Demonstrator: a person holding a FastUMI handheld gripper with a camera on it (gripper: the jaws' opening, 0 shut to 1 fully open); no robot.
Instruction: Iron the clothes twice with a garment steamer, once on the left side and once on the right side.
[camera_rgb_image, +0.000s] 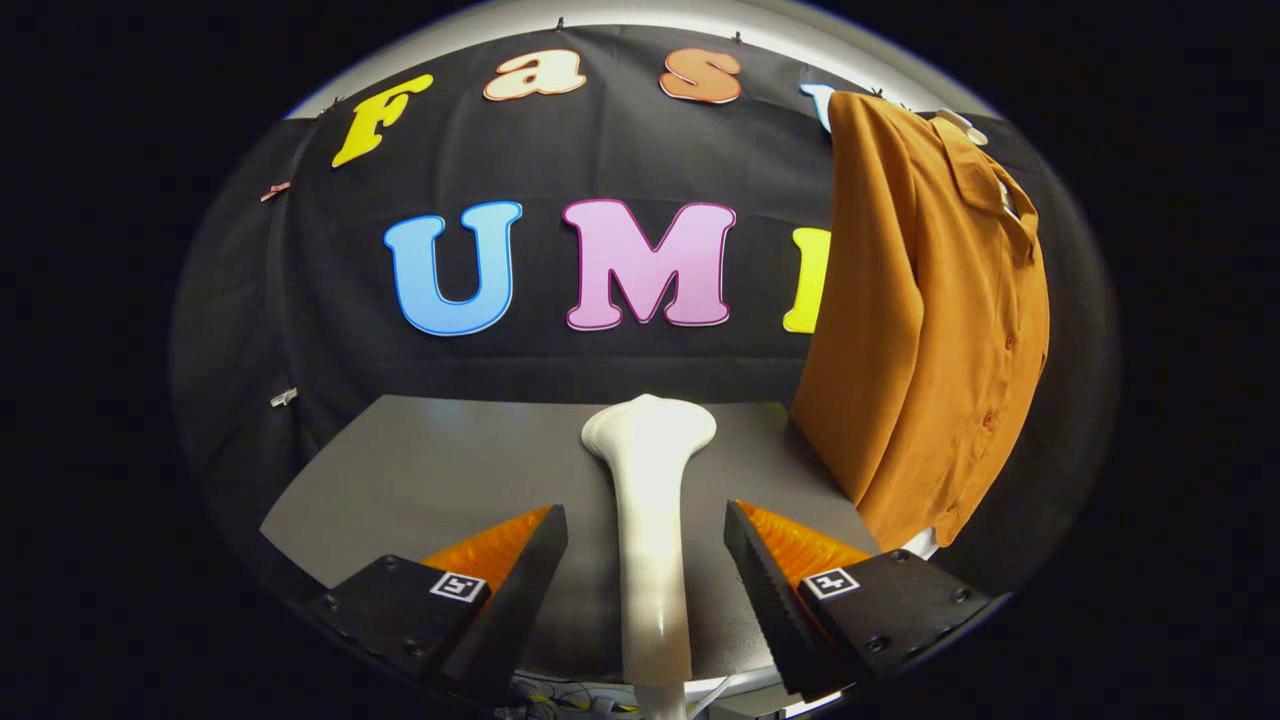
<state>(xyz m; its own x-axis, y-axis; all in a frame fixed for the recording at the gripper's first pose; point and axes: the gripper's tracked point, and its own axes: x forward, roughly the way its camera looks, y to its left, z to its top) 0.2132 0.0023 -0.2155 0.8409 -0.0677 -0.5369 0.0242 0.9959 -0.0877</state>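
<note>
Black cloth closes off the back of the booth, and a grey table (420, 470) runs up to it. On the table lies a white garment steamer (652, 520), its slim glossy handle pointing back toward the camera and its wider, rounded head at the far end. The handle lies between the two fingers of the hand-held gripper (646, 560), whose jaws stand spread apart with a clear gap on each side of the handle, touching nothing. Beyond the right finger and off to that side, an orange-brown button-front shirt (930, 320) hangs against the cloth, collar at the top, one sleeve drooping down to the table's edge.
</note>
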